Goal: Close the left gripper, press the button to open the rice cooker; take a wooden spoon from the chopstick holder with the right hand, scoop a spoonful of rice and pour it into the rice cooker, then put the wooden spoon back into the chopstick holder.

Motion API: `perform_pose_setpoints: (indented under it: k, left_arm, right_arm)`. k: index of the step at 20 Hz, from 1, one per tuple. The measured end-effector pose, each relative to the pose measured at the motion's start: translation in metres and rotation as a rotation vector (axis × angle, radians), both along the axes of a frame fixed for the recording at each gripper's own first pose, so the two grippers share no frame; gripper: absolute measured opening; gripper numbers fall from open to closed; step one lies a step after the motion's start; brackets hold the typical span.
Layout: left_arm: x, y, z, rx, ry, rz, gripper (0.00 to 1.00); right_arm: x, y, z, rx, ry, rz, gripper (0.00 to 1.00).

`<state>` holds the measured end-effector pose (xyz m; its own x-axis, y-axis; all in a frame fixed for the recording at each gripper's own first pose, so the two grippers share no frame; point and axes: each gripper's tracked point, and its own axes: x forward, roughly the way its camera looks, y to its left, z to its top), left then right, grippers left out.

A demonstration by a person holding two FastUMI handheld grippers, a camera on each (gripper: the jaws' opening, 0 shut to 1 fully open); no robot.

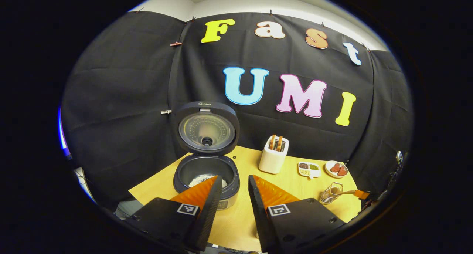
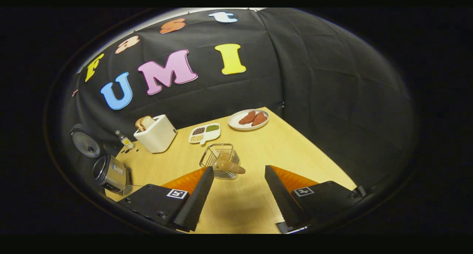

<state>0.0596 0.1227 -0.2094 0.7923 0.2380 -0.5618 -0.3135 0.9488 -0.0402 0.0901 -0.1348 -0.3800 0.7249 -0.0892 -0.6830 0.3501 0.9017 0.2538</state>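
- Left gripper (image 1: 235, 182): jaws spread apart, nothing between them, hanging just before the rice cooker (image 1: 206, 180), lid up, white rice in the pot.
- Right gripper (image 2: 238, 171): jaws released wide, holding nothing.
- Wooden spoon (image 2: 230, 166) leans in the wire chopstick holder (image 2: 220, 161) just ahead; its bowl is hard to make out.

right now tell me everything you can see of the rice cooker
The rice cooker stands on the wooden table by the black cloth wall, left of the toaster. Its dark round lid is tipped up and open, showing a pale perforated inner plate with a central knob. The dark inner pot holds some white rice. The lower body looks like silver metal. No gripper touches it.
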Motion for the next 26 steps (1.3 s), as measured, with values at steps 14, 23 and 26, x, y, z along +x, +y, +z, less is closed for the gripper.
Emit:
perform_pose_setpoints:
  k: [14, 23, 26]
  left_arm:
    - [-0.012, -0.007, 0.006, 0.034, 0.036, -0.004, 0.54]
    - [-0.007, -0.016, 0.003, 0.051, 0.07, -0.061, 0.54]
    - [-0.009, -0.017, 0.002, 0.054, 0.082, -0.078, 0.54]
  right_arm:
    - [0.051, 0.01, -0.041, 0.219, 0.005, -0.091, 0.52]
    - [0.045, 0.017, -0.041, 0.269, -0.037, -0.19, 0.6]
    - [0.053, 0.02, -0.037, 0.281, -0.061, -0.19, 0.44]
